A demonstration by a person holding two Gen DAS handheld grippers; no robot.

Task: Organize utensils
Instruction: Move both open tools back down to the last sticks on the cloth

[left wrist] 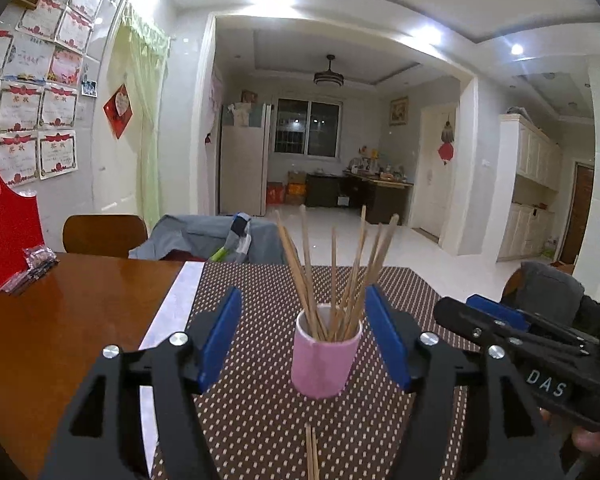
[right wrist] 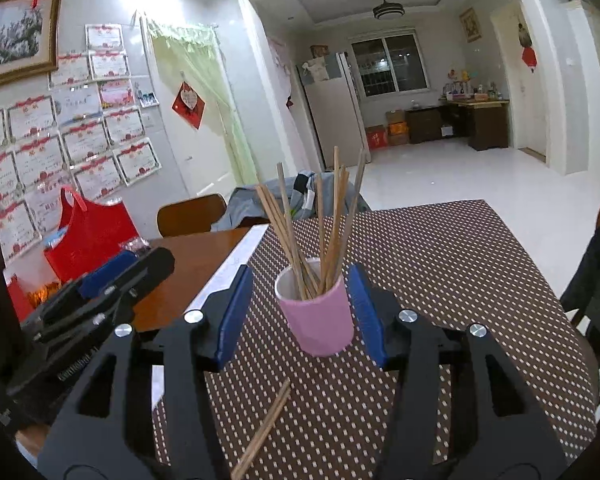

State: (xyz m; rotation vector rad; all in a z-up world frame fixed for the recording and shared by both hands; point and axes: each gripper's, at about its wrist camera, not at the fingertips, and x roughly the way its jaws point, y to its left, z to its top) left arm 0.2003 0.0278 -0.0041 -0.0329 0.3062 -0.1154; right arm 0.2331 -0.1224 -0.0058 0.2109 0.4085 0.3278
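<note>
Left wrist view: pink cup (left wrist: 326,354) of chopsticks (left wrist: 332,276) mid-placemat (left wrist: 400,280), loose pair (left wrist: 312,454) nearer its front edge, likely light, stiff, slippery, best pinched mid-length; left gripper (left wrist: 304,340) and right gripper (right wrist: 296,312) both spread, empty.

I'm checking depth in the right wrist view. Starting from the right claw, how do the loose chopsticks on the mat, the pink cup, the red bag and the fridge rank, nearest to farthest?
From the right claw:
1. Loose chopsticks, flat on the mat, below and between the fingers.
2. Pink cup, just ahead, centre.
3. Red bag, on the table's far left.
4. Fridge, in the back room.
</note>
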